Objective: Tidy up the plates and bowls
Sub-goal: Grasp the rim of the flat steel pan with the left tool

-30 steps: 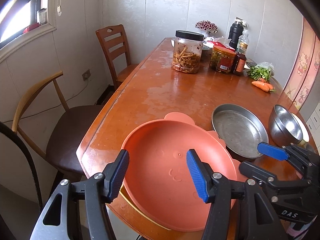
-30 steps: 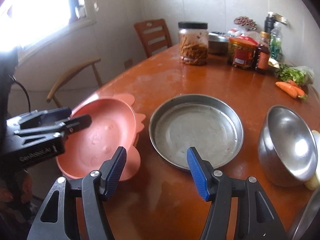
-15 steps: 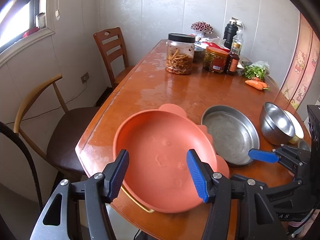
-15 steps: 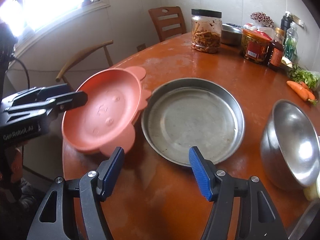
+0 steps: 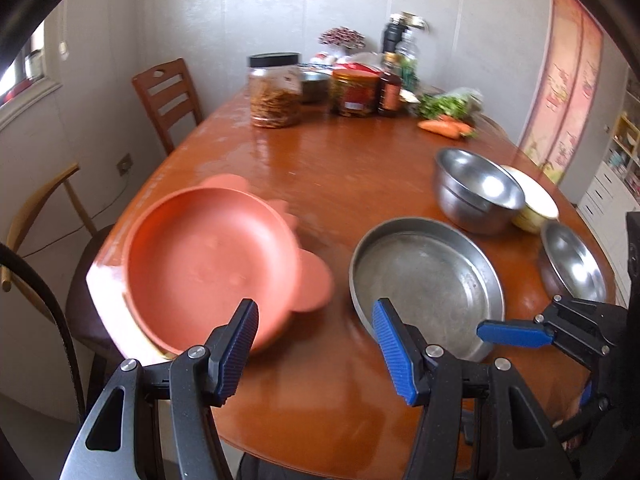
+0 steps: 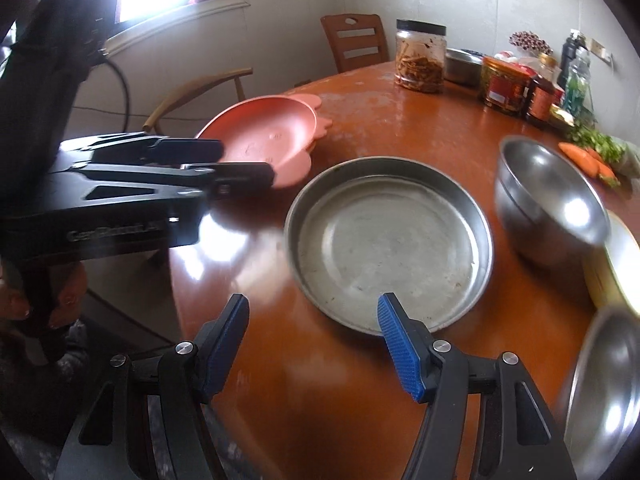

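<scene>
An orange plate [image 5: 208, 264] with ear-shaped tabs lies at the table's left corner and juts past the edge; it shows again in the right wrist view [image 6: 264, 136]. To its right sits a flat steel plate [image 5: 428, 284] [image 6: 388, 240]. Behind that stand a steel bowl [image 5: 476, 190] [image 6: 548, 204] and a cream bowl [image 5: 532, 208] [image 6: 612, 268]. A second steel bowl [image 5: 572, 264] [image 6: 604, 392] is at the far right. My left gripper [image 5: 314, 332] [image 6: 224, 164] hangs open over the near table edge between the two plates. My right gripper [image 6: 312, 328] [image 5: 508, 334] is open and empty just short of the steel plate's near rim.
At the far end of the brown table [image 5: 340, 168] stand a jar of pickles [image 5: 274, 92], more jars and bottles [image 5: 356, 92], greens and carrots [image 5: 444, 126]. Two chairs [image 5: 168, 96] stand along the left side. A hand [image 6: 60, 300] holds the left gripper's handle.
Both grippers have drawn back toward the near table edge and shifted right. The orange plate, earlier between the left fingers, now lies to their left. The right jaws stand slightly wider.
</scene>
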The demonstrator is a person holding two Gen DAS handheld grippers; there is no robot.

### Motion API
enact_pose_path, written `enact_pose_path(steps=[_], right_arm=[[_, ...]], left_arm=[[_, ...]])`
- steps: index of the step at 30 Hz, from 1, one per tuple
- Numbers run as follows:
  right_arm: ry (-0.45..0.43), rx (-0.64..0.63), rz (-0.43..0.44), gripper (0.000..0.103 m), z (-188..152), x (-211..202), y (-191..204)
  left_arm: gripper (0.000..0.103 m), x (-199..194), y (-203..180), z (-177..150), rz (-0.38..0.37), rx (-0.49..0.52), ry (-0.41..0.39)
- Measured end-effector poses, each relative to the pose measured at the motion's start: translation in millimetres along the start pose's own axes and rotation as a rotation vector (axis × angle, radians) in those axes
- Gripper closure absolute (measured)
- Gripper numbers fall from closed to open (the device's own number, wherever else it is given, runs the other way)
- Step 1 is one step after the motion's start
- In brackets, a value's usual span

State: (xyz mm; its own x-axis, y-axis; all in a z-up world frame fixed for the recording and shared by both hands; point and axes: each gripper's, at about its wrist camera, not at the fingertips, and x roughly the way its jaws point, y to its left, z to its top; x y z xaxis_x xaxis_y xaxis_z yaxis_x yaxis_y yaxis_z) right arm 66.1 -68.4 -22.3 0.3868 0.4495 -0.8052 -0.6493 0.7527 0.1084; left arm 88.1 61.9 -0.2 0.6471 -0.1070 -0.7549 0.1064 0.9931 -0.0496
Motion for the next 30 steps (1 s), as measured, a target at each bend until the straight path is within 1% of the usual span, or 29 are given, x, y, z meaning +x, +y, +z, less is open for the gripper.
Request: enact_pose_path(steps=[5,8,12,15,16,17,19,20,23,26,28,30], right_arm=[[-0.017,0.01,-0.011,0.034,-30,-22,1],[-0.03,0.019,-0.016,0.034,-42,-32,0],[-0.06,0.061,-0.034,0.034,-54,-45,-6],[-0.108,0.116,-0.073,0.032,-61,-58,-15],[-0.121,0.145,-0.095,0.028,-63,-62,-20],[-0.132,0.171,-0.119,0.028,-65,-64,-24],[-0.15,0.221,-0.14,0.028,-70,-67,-33],[-0.149,0.246,-0.147,0.028,-72,-67,-37],[-0.154,0.291,-0.13,0.028,-76,-65,-42],[-0.146,0.279,-0.127,0.028,-78,-60,-38],[-0.13,0.258,-0.153,0.028,-77,-54,-33],[-0.139,0.231,-0.166,0.028,-76,-50,-27]], left_arm=[[0.044,6,-28,-11,-0.021,0.038,0.025],[0.044,8,-40,-14,-0.029,0.053,0.03],[0.044,12,-49,-16,-0.034,0.056,0.035],[0.044,17,-52,-18,-0.04,0.051,0.044],[0.044,18,-54,-18,-0.042,0.051,0.048],[0.044,20,-56,-18,-0.043,0.051,0.052],[0.044,22,-59,-19,-0.048,0.054,0.055],[0.044,24,-61,-19,-0.048,0.057,0.058],[0.044,26,-63,-22,-0.053,0.059,0.066],[0.044,30,-64,-24,-0.067,0.048,0.08],[0.044,32,-64,-25,-0.074,0.048,0.085],[0.044,31,-65,-27,-0.077,0.057,0.079]])
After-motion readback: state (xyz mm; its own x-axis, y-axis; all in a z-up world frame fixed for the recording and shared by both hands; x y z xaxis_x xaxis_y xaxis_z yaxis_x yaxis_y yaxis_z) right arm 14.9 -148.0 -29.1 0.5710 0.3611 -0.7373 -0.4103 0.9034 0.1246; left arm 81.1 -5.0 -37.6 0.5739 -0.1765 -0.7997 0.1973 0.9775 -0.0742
